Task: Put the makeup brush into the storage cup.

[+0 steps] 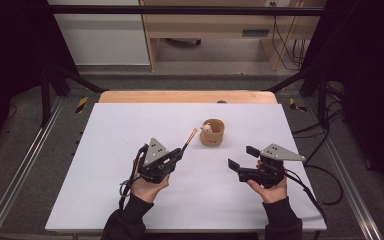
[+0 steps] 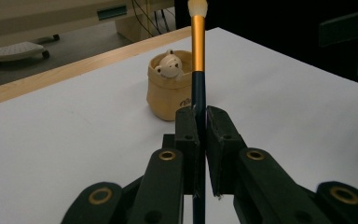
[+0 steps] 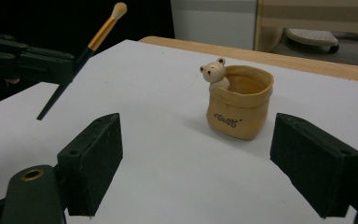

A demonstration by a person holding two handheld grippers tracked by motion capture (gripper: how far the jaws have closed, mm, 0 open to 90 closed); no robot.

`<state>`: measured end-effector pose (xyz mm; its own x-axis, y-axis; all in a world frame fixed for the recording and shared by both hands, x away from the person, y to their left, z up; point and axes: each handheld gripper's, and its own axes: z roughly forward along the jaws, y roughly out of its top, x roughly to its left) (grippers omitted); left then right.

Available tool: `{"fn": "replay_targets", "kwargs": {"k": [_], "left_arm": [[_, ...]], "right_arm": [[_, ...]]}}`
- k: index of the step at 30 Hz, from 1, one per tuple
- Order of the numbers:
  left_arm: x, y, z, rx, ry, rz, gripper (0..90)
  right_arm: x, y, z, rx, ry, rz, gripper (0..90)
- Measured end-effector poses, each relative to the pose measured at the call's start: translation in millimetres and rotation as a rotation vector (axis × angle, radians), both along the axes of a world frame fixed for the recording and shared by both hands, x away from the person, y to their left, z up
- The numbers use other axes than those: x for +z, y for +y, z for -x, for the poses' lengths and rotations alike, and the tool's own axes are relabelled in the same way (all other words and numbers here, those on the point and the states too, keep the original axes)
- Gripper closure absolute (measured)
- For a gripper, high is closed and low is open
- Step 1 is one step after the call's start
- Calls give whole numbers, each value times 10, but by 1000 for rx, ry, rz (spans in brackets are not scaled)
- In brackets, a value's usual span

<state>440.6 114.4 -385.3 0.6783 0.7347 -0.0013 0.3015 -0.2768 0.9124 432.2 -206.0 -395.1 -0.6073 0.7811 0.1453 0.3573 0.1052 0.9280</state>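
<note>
Left gripper view first: right up close, my left claw (image 2: 200, 140) is clenched on the brush (image 2: 198, 70), the dark handle pinched between the two black jaws, the gold ferrule and pale bristle tip sticking straight out ahead of them. Just past that tip sits the bear pot (image 2: 170, 91), tan, upright on the white table (image 2: 74, 135), little bear face peeking over its rim. The brush is clear of the pot, not touching it.

Over in the right gripper view, my right claw (image 3: 214, 163) stands released, jaws spread wide with nothing but bare table between them. The bear pot (image 3: 240, 102) is beyond the gap, nearer the jaw on the right of that view, well apart from both pads. Farther off to the left, the brush (image 3: 81, 56) hangs tilted in the air, bristles up, in the other claw.

High view: left claw (image 1: 180, 152) aims the brush (image 1: 190, 139) toward the pot (image 1: 212, 133); right claw (image 1: 241, 157) sits off to the right, below the pot.
</note>
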Motion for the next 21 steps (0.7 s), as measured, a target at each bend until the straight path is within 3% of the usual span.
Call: {"fn": "replay_targets", "kwargs": {"k": [16,21], "left_arm": [[-99,-146,39,-18,-9,34,830],[-130,-150,36,-14,-9,45,830]], "right_arm": [[-16,153,-18,34,11,-50,197],[5,225,-33,40,19,-90,203]]}}
